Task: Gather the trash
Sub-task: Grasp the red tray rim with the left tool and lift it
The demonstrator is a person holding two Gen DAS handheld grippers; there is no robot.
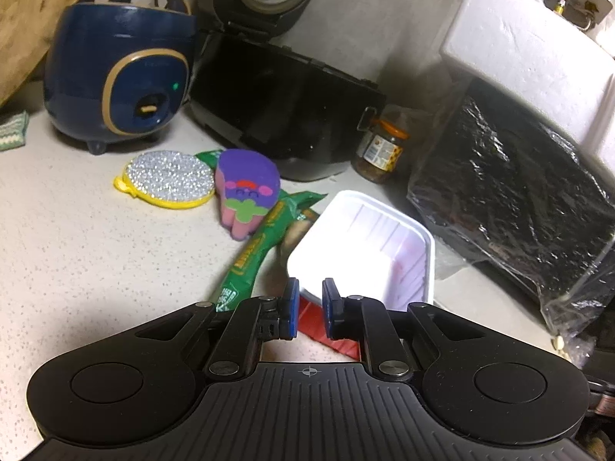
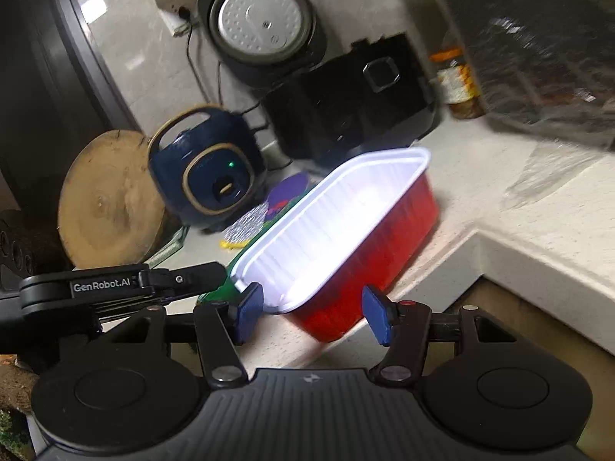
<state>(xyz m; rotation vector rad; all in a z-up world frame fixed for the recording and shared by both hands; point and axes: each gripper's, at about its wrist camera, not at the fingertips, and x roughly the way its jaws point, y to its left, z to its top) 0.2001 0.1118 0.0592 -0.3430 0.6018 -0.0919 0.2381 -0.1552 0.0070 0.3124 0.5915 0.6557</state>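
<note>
On the far left of the speckled countertop a round wooden board leans against the wall, and just right of it stands a navy blue rice cooker with gold trim and a small green light lit. In front of the cooker lie a glittery silver scrubber with a yellow edge and, touching its right side, a purple and pink sponge. A green snack wrapper stretches from under the sponge toward the near edge, partly beneath the red tray with a white lining, which sits tilted close to the counter's front edge. Behind these stands a black rice cooker with its lid raised, and to its right a glass jar with an orange lid. Further right a clear bag of dark sheets rests under a white foam box. The left gripper is clenched on the near left rim of the tray, its blue pads pinching the white wall. In the right wrist view, the right gripper stands released around the tray's near end, one pad just beside the white rim, the other clear of the red wall.
</note>
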